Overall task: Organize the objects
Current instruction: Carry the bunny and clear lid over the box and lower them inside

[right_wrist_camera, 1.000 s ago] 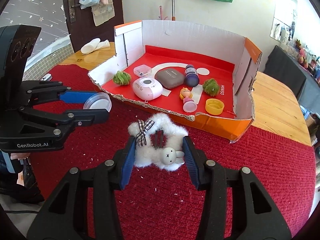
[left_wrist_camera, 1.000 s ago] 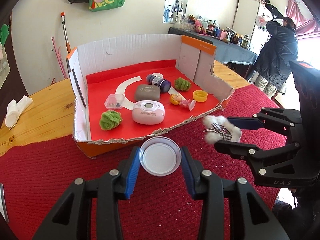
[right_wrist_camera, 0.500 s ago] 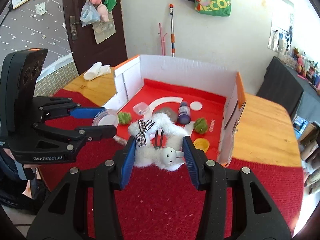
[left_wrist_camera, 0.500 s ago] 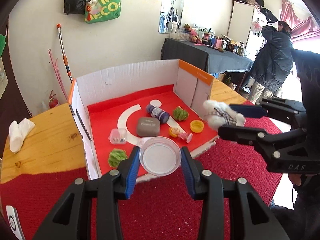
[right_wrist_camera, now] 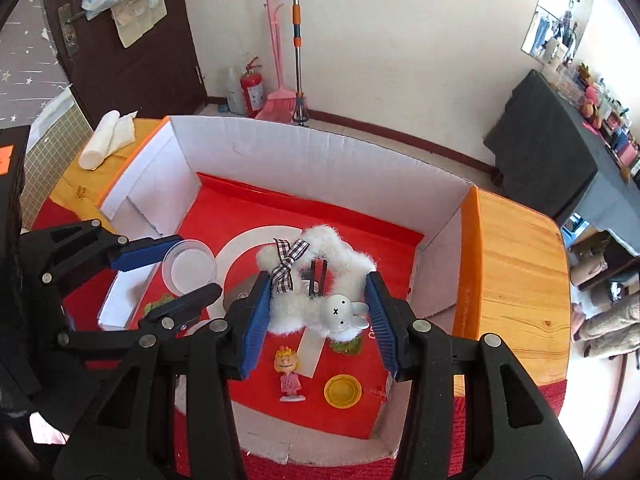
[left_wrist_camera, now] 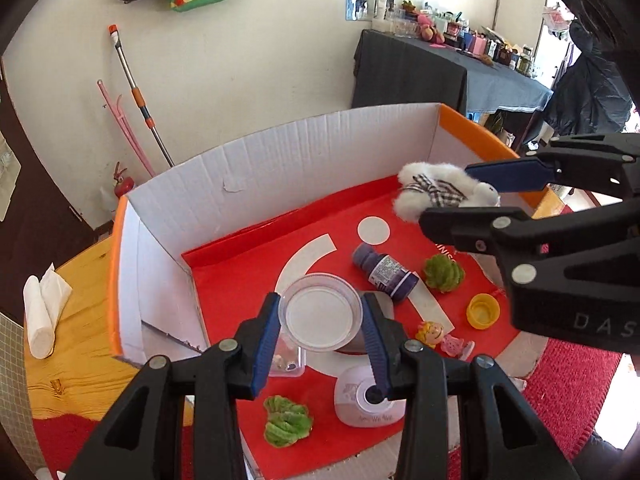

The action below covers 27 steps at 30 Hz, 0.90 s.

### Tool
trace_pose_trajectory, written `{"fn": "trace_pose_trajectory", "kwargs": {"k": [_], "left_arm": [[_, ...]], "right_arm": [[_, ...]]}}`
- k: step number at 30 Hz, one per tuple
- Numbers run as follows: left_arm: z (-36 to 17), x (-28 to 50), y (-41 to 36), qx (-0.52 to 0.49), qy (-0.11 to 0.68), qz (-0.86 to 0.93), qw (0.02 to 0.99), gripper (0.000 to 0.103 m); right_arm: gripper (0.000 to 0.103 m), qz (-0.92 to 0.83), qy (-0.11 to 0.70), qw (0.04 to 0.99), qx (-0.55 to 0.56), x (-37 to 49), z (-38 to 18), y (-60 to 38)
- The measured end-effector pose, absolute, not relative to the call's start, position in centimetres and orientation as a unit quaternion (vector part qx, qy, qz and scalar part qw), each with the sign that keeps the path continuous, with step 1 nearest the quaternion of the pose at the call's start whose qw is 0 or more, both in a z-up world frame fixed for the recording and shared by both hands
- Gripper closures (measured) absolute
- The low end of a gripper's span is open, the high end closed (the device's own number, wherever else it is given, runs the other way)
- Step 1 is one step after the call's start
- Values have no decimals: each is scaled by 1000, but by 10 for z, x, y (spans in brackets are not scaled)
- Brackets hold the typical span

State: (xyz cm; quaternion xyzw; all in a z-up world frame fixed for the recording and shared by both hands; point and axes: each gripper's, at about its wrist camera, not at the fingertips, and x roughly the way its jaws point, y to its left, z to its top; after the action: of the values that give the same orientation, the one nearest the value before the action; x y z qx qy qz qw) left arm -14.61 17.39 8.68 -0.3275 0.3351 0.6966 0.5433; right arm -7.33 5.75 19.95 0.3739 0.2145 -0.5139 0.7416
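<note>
Left gripper (left_wrist_camera: 320,316) clamped on clear round lid (left_wrist_camera: 320,312), held over red box (left_wrist_camera: 280,160) floor. Right gripper (right_wrist_camera: 316,300) clamped on fluffy white bunny plush (right_wrist_camera: 316,288), checked bow at 11 o'clock, above box.

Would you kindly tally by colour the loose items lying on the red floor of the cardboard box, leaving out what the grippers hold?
Green: 2, two fuzzy green balls
Purple: 1, small bottle
Yellow: 1, bottle cap
Pink: 2, round device, blonde doll figurine
Grey: 1, pouch
Clear: 1, small plastic case
Total: 8
</note>
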Motion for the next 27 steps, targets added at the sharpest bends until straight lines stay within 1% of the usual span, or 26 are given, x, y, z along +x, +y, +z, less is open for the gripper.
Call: {"fn": "trace_pose_trajectory", "kwargs": {"k": [12,27], "left_arm": [[56,-165,211,-361,329,703,517,61],[34,-172,232,-382,334,704,498,61]], "right_arm": [[58,-518,249,694,433,-72,156,4],[58,-519,265,676,452,-71,128,-5]]}}
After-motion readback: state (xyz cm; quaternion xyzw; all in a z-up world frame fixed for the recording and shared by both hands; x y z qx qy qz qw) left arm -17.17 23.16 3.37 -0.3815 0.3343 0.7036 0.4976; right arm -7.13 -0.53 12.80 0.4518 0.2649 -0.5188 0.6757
